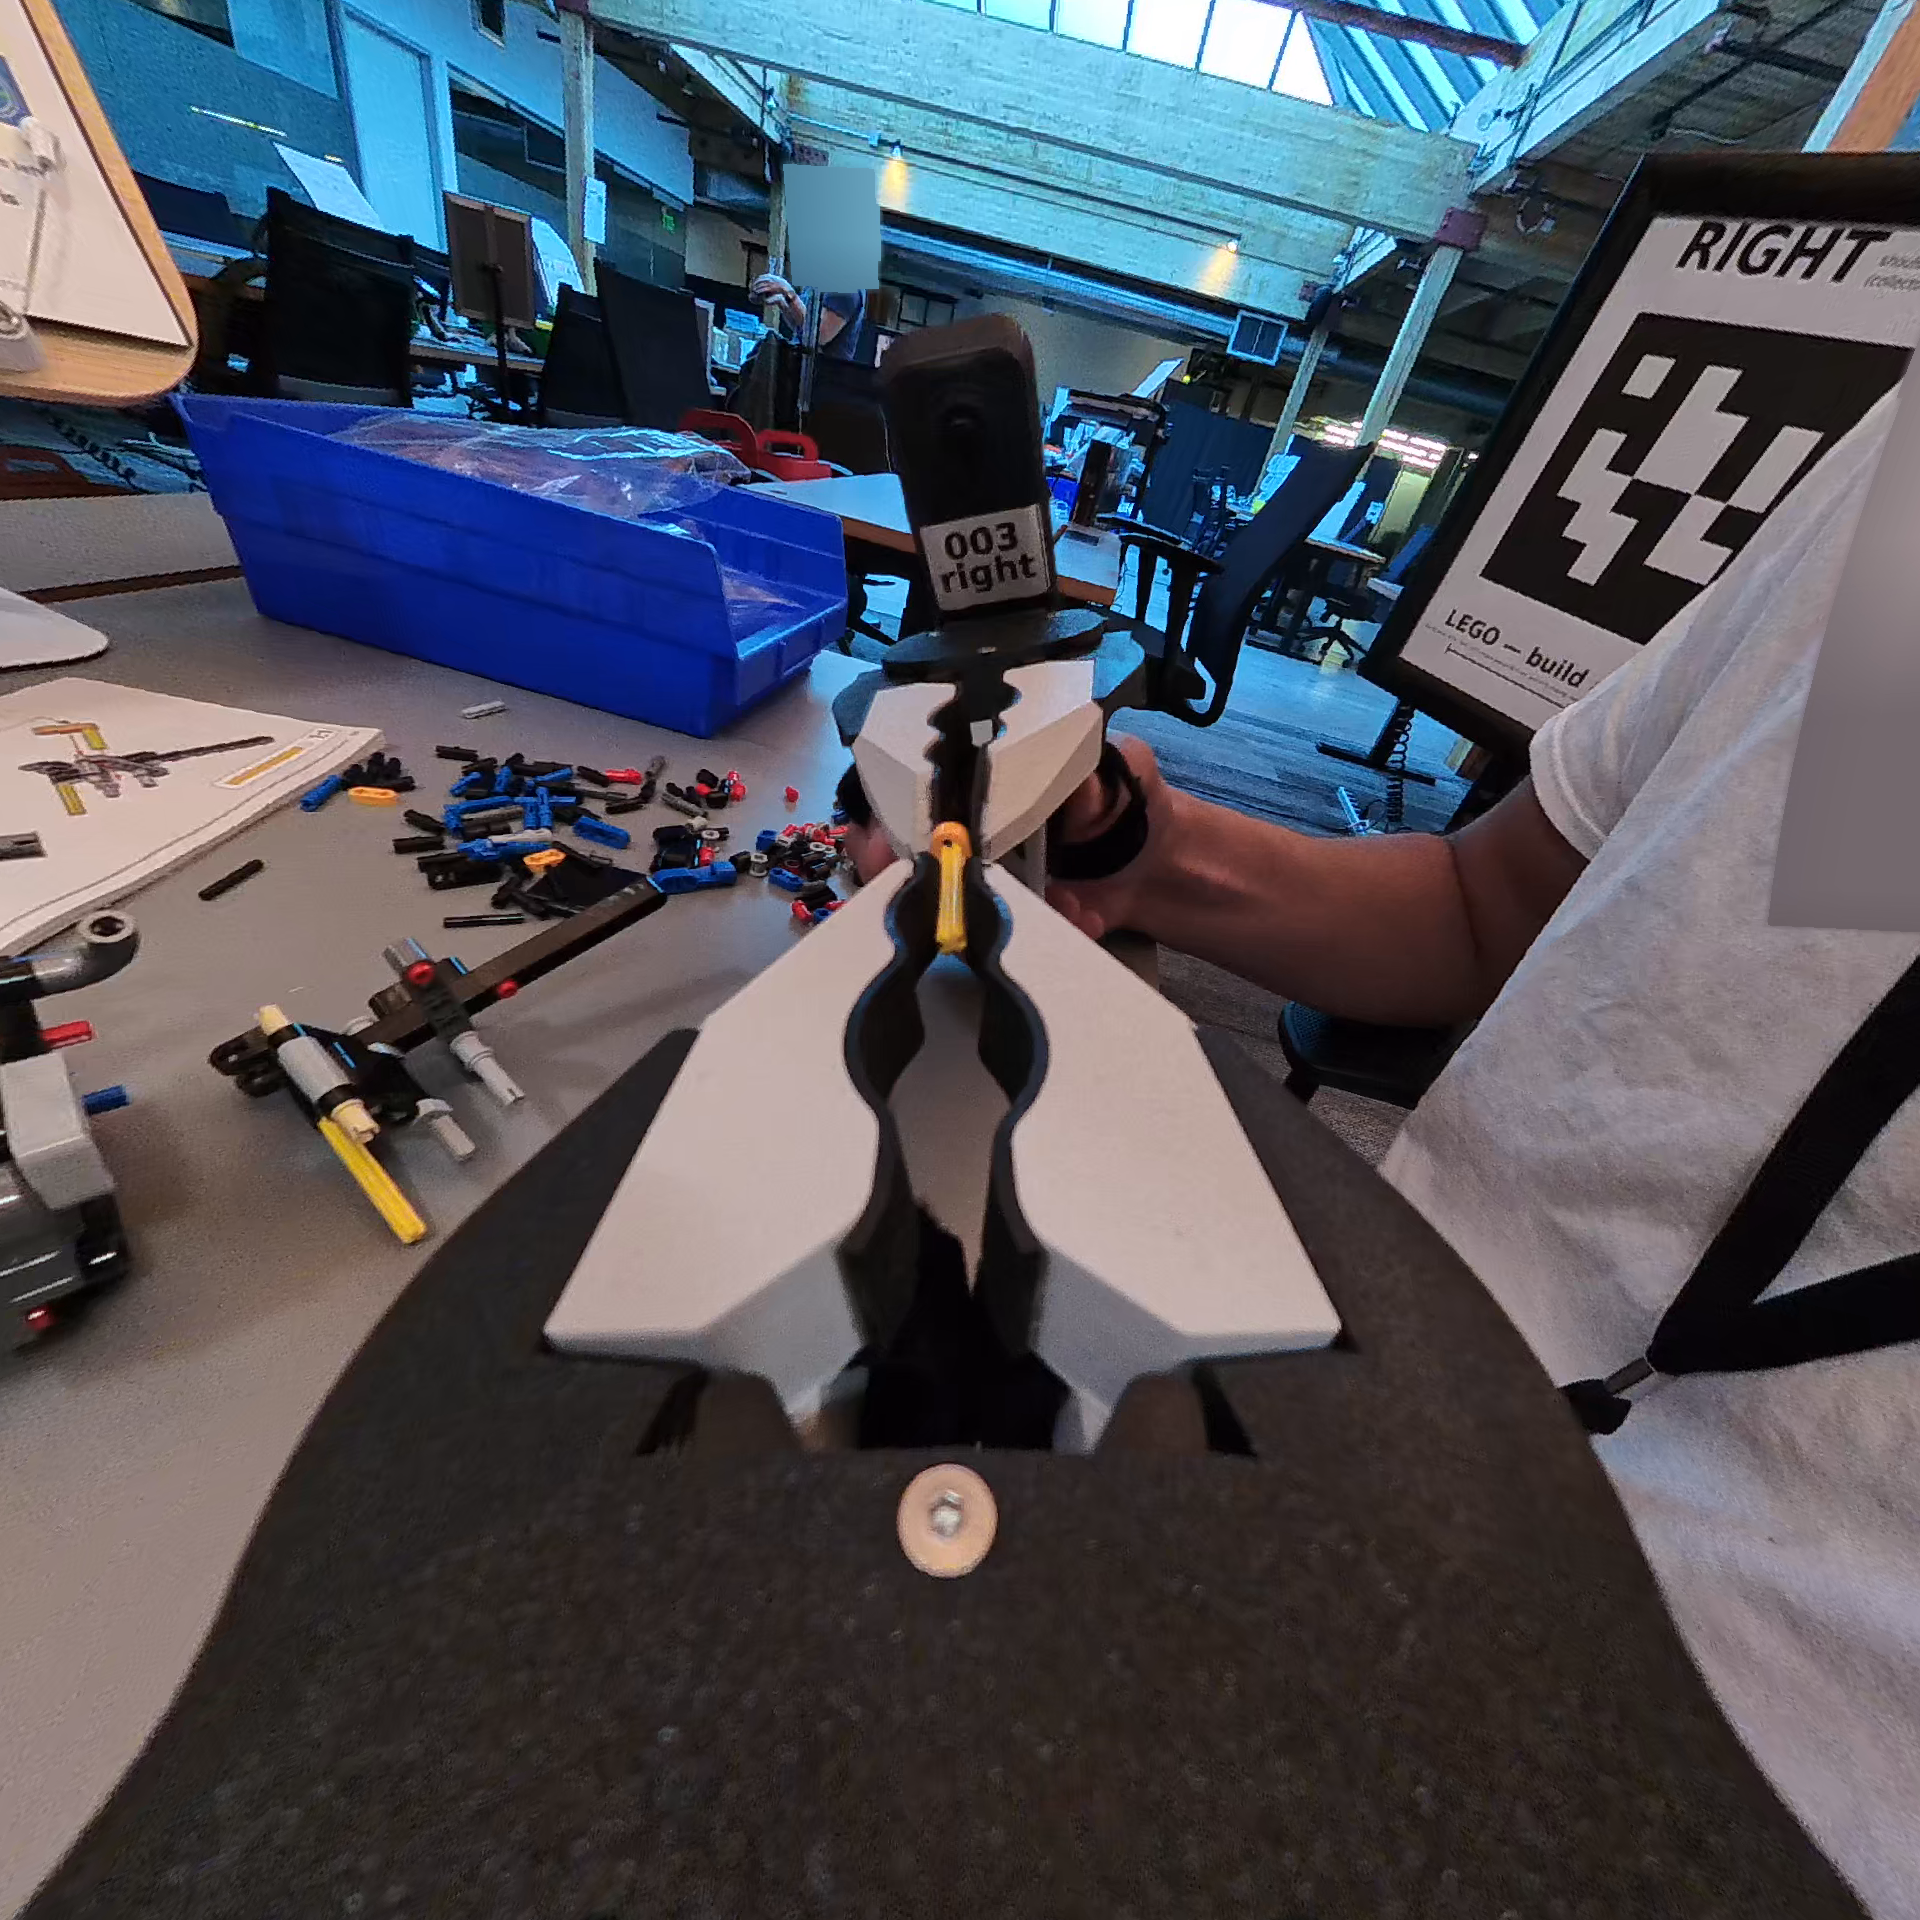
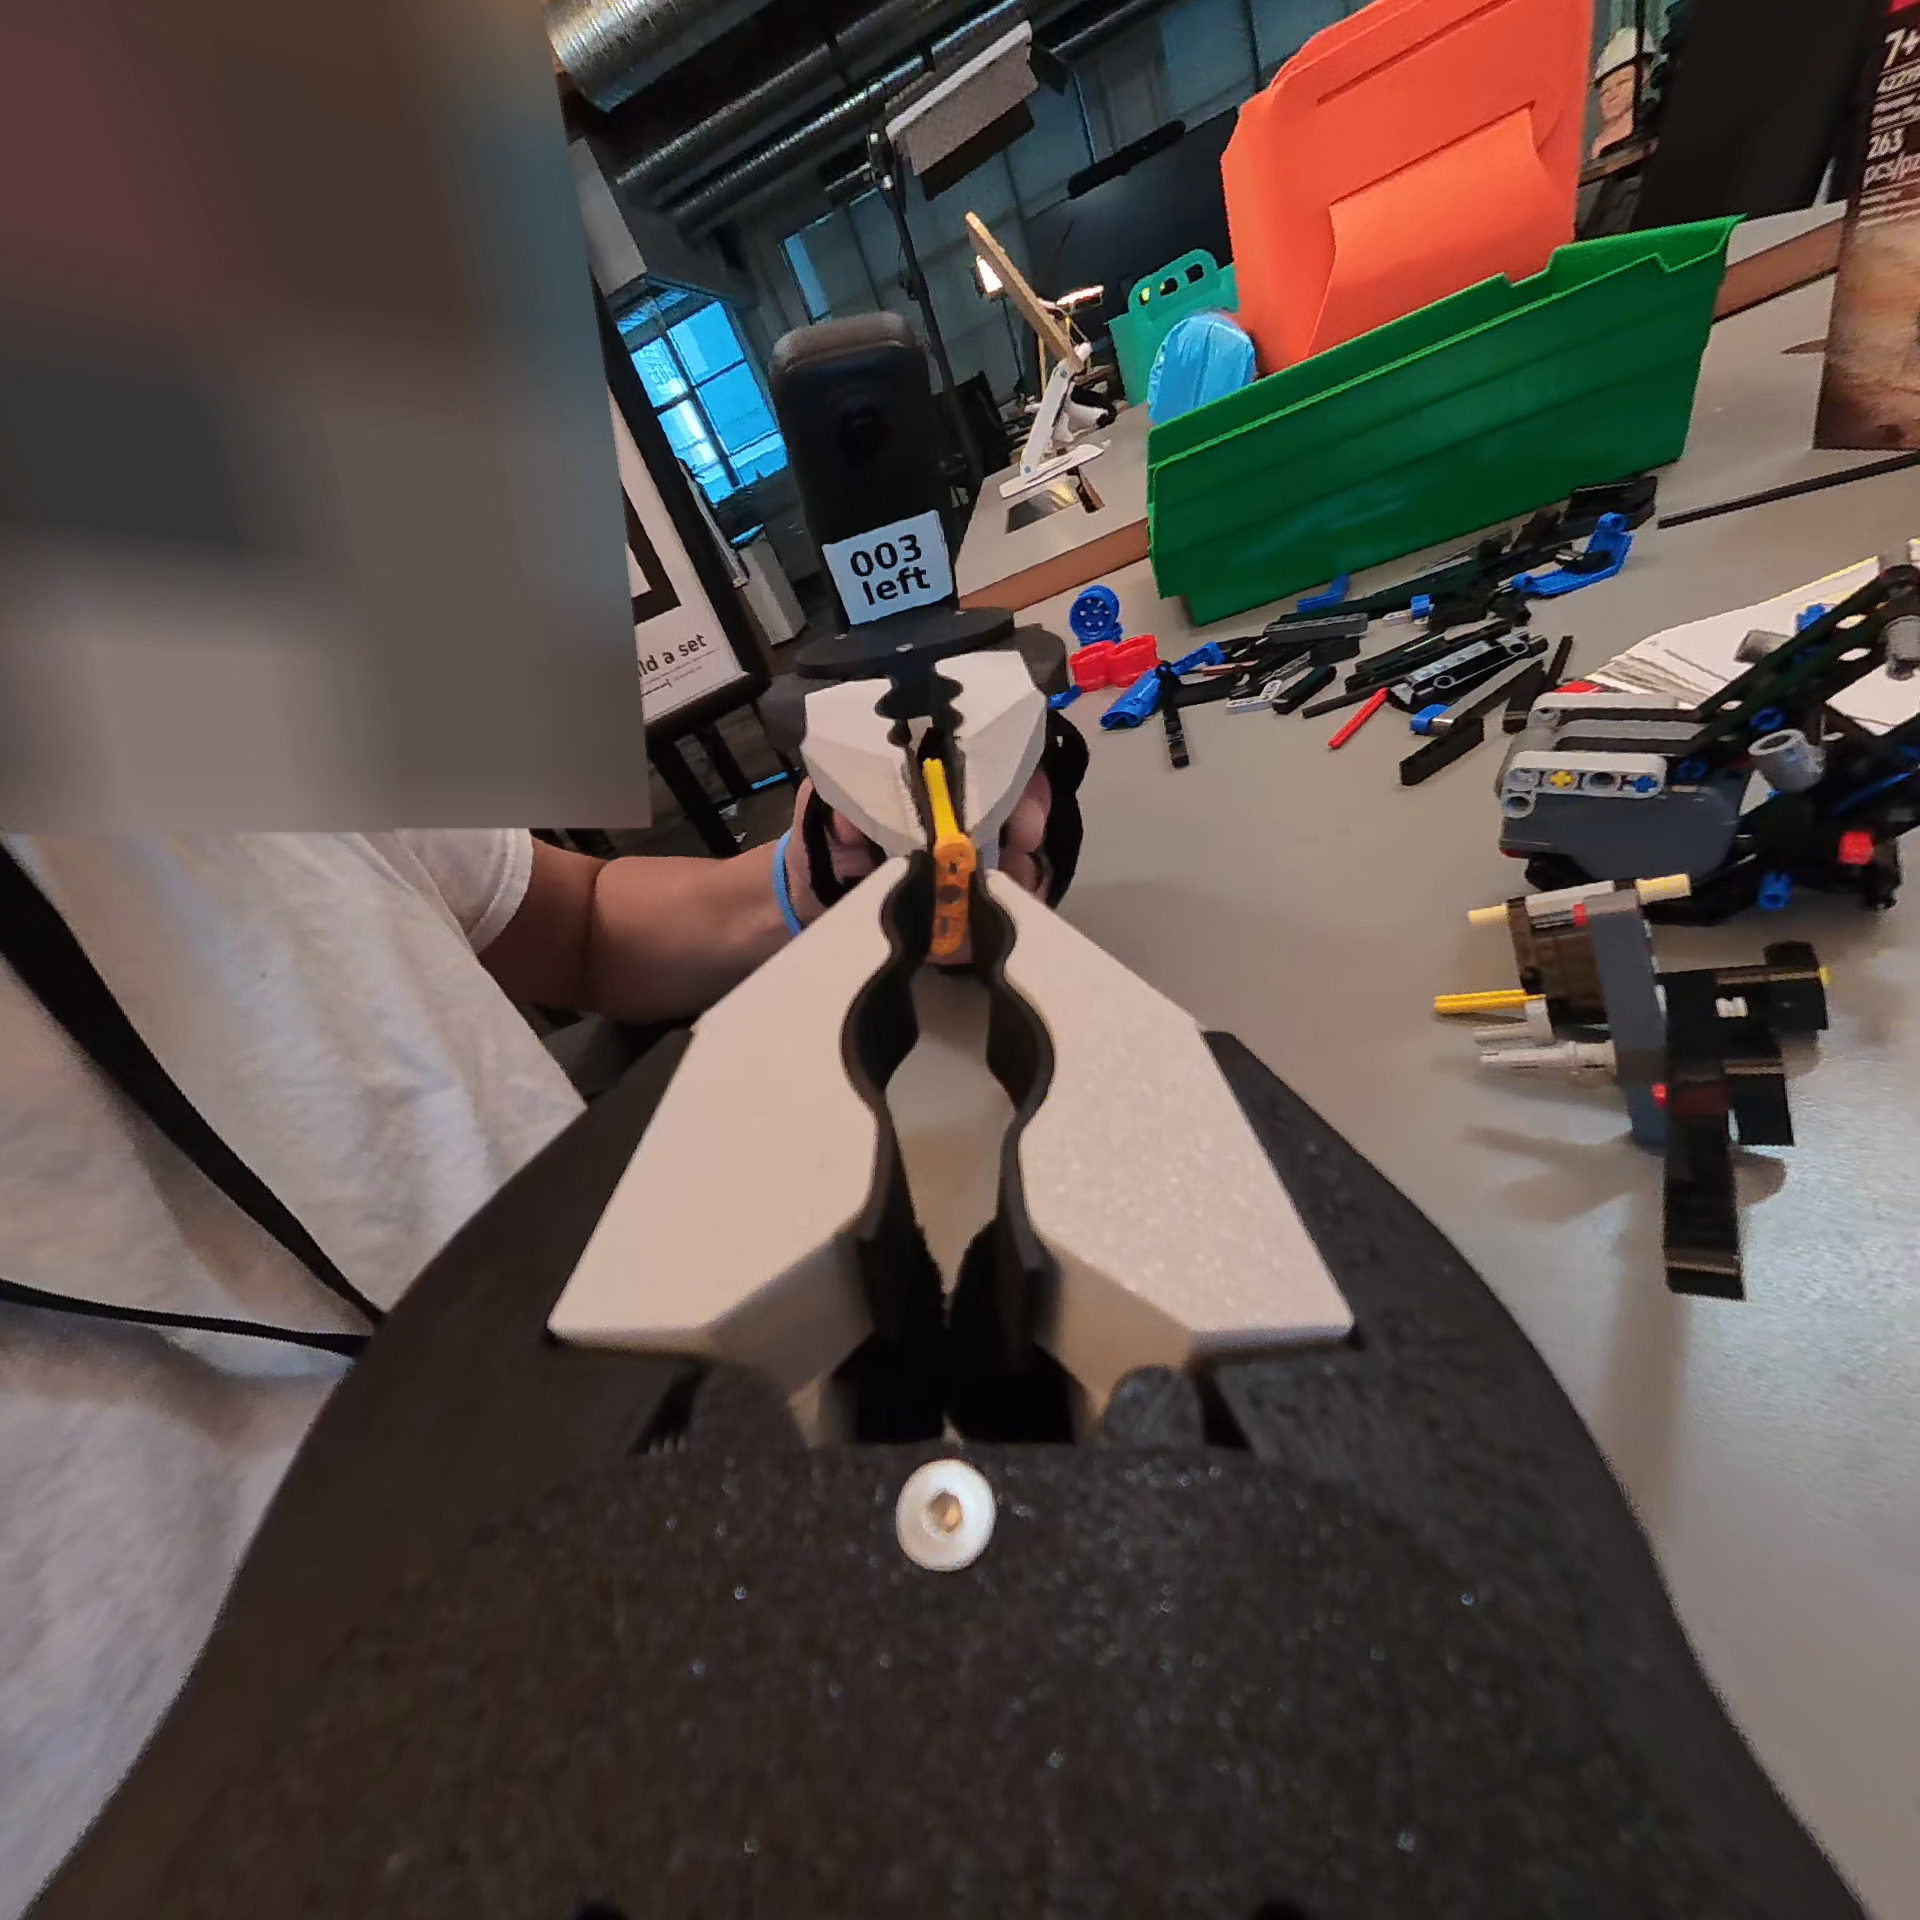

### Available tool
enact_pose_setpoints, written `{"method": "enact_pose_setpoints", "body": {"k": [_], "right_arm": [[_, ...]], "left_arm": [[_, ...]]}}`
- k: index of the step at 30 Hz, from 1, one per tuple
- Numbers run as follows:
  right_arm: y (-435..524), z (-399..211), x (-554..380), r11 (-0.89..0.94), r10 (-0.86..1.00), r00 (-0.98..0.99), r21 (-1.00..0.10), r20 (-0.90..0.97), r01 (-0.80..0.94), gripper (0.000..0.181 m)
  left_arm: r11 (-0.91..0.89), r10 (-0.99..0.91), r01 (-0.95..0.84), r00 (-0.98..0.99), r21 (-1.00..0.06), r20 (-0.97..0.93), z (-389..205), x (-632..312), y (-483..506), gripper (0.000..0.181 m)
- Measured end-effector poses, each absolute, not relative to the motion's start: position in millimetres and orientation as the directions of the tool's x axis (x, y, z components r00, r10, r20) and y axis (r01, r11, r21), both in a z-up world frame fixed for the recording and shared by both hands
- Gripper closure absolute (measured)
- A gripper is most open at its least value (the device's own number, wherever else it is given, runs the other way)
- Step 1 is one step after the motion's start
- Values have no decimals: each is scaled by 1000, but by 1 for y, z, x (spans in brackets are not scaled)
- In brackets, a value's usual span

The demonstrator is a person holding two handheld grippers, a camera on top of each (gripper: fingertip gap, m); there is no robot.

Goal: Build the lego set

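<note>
My left gripper (image 1: 948, 883) is shut on a thin yellow axle (image 1: 950, 914). My right gripper (image 2: 948, 883) is shut on a small orange connector (image 2: 951, 894). The two grippers face each other tip to tip above the table's near edge. The axle (image 2: 937, 795) and the connector (image 1: 948, 836) meet end to end between the tips. The right gripper (image 1: 961, 821) shows straight ahead in the left wrist view. The left gripper (image 2: 940, 821) shows straight ahead in the right wrist view. A partly built grey and black vehicle (image 2: 1714, 800) stands on the grey table (image 2: 1299, 1039).
A black subassembly with a yellow axle (image 1: 364, 1049) lies beside the vehicle (image 1: 52, 1143). Loose pieces (image 1: 582, 831) lie in front of a blue bin (image 1: 520, 582). An open instruction booklet (image 1: 156, 790) lies to the left. A green bin (image 2: 1434, 436) has beams (image 2: 1403, 655) before it. Both grippers' tips are close together, under 4 cm apart.
</note>
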State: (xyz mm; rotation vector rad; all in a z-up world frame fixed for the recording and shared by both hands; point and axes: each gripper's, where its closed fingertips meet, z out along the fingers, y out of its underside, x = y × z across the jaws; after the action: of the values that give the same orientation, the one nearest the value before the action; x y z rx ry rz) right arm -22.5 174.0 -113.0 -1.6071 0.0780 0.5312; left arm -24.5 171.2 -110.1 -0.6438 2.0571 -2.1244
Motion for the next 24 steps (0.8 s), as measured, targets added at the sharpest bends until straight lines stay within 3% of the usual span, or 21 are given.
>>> {"method": "enact_pose_setpoints", "body": {"k": [11, 24], "right_arm": [[170, -116, -27, -197, 336, 760, -831, -556, -520, 176], [169, -124, -33, -276, 346, 695, -777, -630, -566, 176]], "left_arm": [[26, -430, -79, -901, -997, 61, -115, -27, 168, 179], [99, -418, -36, -909, -994, -9, -122, -31, 166, 179]]}}
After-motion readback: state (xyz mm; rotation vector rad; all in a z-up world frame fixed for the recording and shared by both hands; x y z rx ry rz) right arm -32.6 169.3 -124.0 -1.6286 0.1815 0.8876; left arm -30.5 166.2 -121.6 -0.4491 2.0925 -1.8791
